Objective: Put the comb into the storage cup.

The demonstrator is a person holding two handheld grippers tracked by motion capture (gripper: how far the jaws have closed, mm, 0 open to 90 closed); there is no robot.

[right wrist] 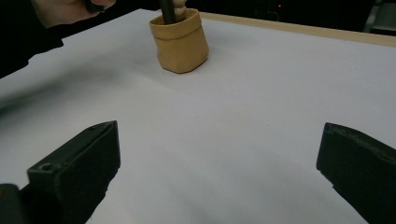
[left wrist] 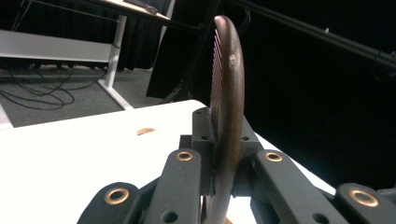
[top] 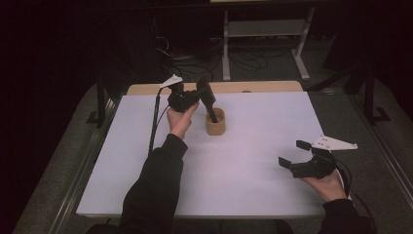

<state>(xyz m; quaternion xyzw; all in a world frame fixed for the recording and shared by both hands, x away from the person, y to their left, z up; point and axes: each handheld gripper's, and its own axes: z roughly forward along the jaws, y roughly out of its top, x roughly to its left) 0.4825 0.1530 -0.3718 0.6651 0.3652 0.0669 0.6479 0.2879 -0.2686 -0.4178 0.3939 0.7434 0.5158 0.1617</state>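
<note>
On the white table (top: 253, 185), a brush (top: 207, 95), apparently a hairbrush, is clamped in the left gripper (top: 192, 99) and is being lowered into the tan pot (top: 215, 124); release is due next. The right gripper (top: 297, 153) is held wide open, empty.

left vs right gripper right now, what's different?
Jaws: the left gripper is shut on a dark brush; the right gripper is open, with nothing between its jaws. Place: the left one is raised over the tan pouch, the brush handle reaching down into it; the right one sits near the table's right edge. Both are black and hand-held.
</note>
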